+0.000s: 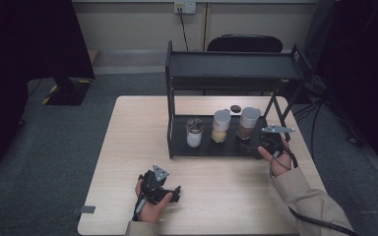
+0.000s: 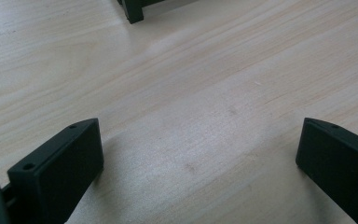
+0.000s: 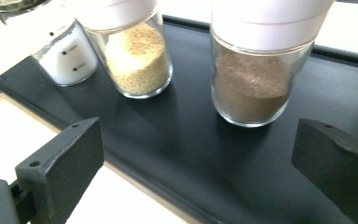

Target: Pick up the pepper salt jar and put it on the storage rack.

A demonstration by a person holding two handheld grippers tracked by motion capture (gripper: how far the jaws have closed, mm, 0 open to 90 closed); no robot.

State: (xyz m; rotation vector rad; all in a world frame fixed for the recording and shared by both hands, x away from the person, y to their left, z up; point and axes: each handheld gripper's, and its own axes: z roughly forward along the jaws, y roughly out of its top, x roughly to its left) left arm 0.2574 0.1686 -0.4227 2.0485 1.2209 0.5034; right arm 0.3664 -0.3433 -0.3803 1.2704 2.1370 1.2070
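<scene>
Where the lower shelf [image 1: 204, 150] of a black two-tier rack [image 1: 231, 66] sits toward the far right of the table [image 1: 128, 147], holds three jars in a row along it. Nearest the shelf's right end, a jar of brown powder [image 3: 251, 88] with a white cap; in the middle, a jar of yellow grains [image 3: 137, 65], also white-capped; toward the left end, a jar of white powder [image 3: 70, 58] with printed marks on its glass. All three upright, none touching.

Just off the shelf's front edge near its right end, right gripper [image 3: 200, 168] released, jaws spread wide, nothing between them, aimed at the brown jar.

Near the table's front edge, left of centre, left gripper [image 2: 200, 158] likewise released, jaws wide apart over bare wood, well clear of the rack's foot [image 2: 133, 11].

Behind the rack on the table, a small dark round object [image 1: 235, 108].
</scene>
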